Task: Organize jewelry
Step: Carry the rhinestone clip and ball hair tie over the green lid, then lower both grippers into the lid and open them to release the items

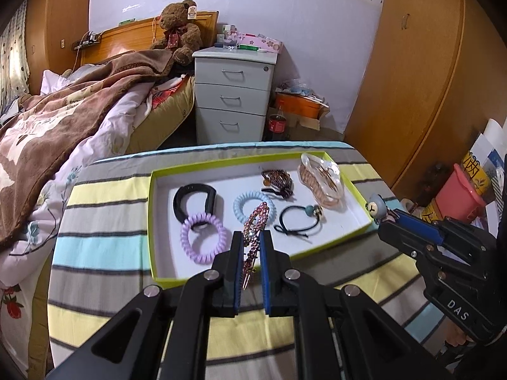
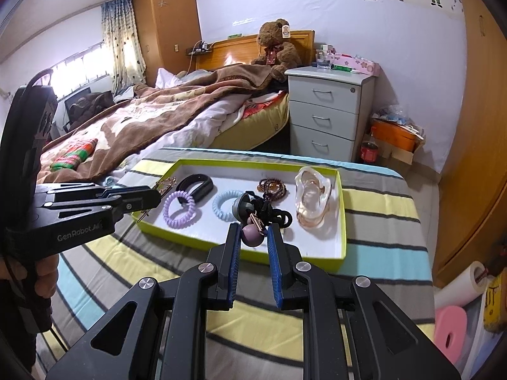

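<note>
Pastel hair ties in a lime-edged white tray on a striped cloth

The tray is white inside with a lime-green rim, on a cloth striped grey, pale yellow and light blue. In it lie a lilac spiral hair tie, a light blue spiral hair tie, a black band and a black elastic hair tie. The rhinestone hair clip is pink and purple. The gripper pads are blue on black.

teddy bear on bed, grey drawer unit beside it.

tray near side free, far end crowded
</note>
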### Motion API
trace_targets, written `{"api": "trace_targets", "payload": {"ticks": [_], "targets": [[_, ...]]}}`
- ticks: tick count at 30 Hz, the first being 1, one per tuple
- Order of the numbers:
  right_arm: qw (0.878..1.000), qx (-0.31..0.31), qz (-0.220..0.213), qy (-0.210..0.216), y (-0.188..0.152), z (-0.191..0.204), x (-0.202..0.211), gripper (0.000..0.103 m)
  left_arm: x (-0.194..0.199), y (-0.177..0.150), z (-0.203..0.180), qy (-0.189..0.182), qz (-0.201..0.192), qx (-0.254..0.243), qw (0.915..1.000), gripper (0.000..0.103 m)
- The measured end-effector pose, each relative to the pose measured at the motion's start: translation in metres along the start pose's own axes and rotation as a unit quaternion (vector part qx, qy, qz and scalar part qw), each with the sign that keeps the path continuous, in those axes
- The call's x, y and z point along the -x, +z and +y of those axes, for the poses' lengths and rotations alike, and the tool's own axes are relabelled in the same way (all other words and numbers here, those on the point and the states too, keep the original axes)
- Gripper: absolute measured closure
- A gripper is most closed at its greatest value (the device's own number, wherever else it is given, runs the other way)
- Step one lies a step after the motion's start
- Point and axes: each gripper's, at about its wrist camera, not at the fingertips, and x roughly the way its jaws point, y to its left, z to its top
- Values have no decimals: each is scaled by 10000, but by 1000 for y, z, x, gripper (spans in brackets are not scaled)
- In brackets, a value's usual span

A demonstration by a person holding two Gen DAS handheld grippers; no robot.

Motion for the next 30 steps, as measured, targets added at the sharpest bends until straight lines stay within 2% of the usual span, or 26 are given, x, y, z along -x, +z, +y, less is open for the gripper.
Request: {"api": "trace_targets", "payload": {"ticks": [7,15,30], "targets": [[9997,-5,245,-8,9,-4,-33,85,-26,15,3,-6,104,29,9999,93],[9985,34,552,-44,8,-8,-67,85,-54,15,9,-10,331,121,9994,93],[9963,120,842,-108,8,-9,-93,85,-80,6,6,-32,625,97,9980,93]]}}
